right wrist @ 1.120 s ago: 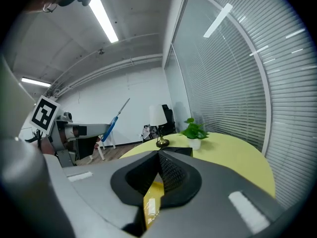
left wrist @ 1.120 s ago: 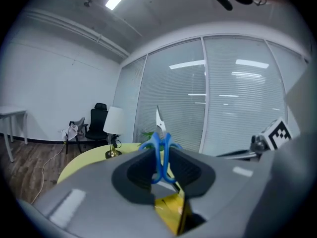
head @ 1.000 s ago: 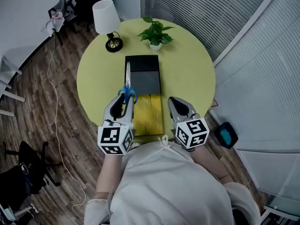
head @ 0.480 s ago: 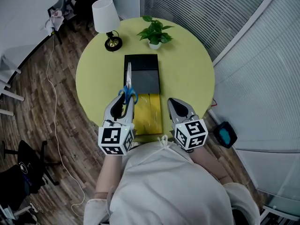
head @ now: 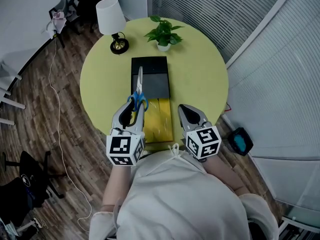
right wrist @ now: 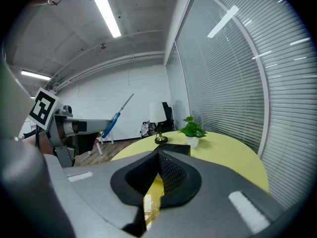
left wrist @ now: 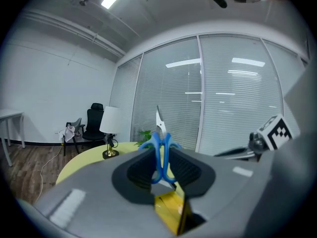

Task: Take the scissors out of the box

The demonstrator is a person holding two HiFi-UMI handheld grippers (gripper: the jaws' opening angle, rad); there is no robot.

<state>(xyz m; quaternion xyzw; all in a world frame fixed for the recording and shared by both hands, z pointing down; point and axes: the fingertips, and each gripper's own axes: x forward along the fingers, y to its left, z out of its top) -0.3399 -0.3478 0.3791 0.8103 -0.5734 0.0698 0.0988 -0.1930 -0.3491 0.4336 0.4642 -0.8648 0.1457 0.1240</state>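
Note:
Blue-handled scissors [head: 138, 91] are held above the table, blades closed and pointing away from me over the black box [head: 152, 79]. My left gripper [head: 131, 109] is shut on their handles; in the left gripper view the handles [left wrist: 161, 150] sit pinched between the pads and the blade tip rises past them. A yellow part of the box [head: 159, 118] lies flat on the near side of the black one. My right gripper [head: 186, 110] hovers to the right of the yellow part, shut with nothing in it [right wrist: 158, 175]. The right gripper view shows the scissors [right wrist: 117, 115] at the left.
The round yellow-green table [head: 200, 79] also carries a white-shaded lamp [head: 111, 18] at the far left and a potted plant [head: 162, 35] at the far middle. Wood floor, a cable and chairs lie to the left, a glass wall with blinds to the right.

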